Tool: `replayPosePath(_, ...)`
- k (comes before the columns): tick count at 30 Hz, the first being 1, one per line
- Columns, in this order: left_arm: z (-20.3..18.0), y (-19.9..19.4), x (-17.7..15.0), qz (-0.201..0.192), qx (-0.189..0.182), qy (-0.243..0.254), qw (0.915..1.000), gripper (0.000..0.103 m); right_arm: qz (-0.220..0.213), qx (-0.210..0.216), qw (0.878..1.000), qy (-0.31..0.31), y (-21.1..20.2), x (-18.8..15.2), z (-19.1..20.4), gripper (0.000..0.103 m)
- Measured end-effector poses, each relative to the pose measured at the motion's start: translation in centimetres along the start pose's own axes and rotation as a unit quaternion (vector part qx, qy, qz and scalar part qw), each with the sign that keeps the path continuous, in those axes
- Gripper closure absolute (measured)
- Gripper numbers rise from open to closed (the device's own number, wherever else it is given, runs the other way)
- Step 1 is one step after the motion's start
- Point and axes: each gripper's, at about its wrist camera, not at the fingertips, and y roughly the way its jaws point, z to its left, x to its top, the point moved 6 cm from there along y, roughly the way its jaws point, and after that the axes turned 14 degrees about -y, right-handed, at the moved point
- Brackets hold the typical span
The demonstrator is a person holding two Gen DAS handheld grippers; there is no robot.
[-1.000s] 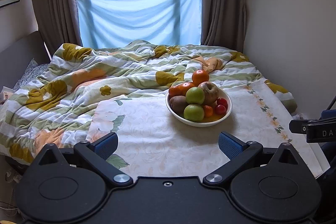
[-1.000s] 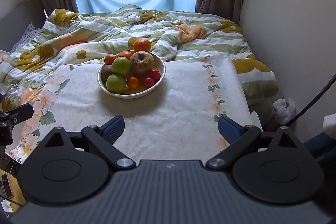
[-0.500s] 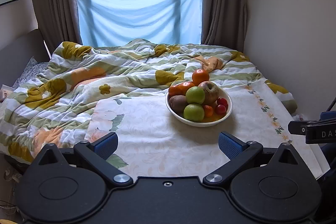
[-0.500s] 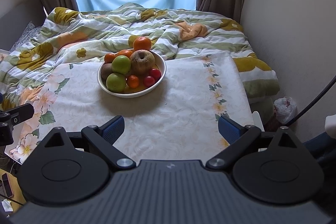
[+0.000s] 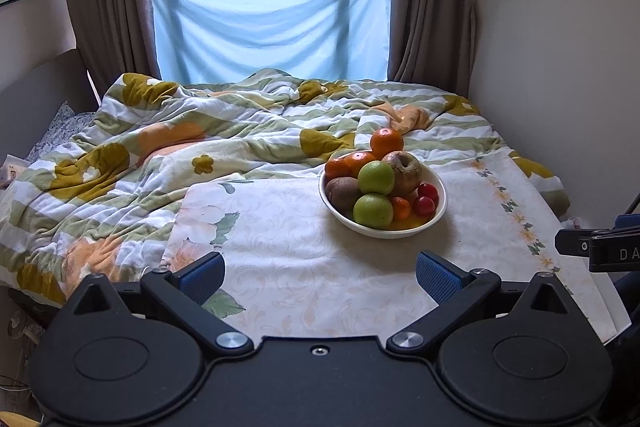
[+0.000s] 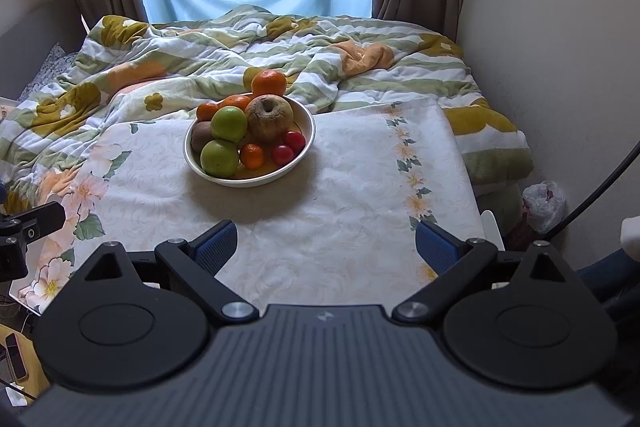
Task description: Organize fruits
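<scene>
All fruit sits piled in the bowl on the cloth, nothing loose. Left gripper & right gripper both spread wide, holding nothing. Could be pre-sort or done tbh.

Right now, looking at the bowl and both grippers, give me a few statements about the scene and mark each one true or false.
1. The white bowl holds two green apples. True.
2. The left gripper is shut on an orange. False: it is open and holds nothing.
3. The bowl stands on the floral tablecloth. True.
4. The right gripper touches the bowl. False: it is open and apart from the bowl.
5. The two red tomatoes lie on the quilt. False: they are in the bowl.
</scene>
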Motion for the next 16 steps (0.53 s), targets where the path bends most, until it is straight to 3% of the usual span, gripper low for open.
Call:
replayPosePath(8, 0.7, -0.2, 0.1, -0.001, 0.0, -0.023, 0.9997, 0.0, 0.0, 0.0, 1.0, -0.001, 0.0, -0.1, 0.1, 0.0)
replayPosePath(16, 1.3, -0.9, 0.4, -0.026, 0.015, -0.012, 0.9995, 0.0, 0.001, 0.001, 1.0, 0.001, -0.1, -0.1, 0.0, 0.0)
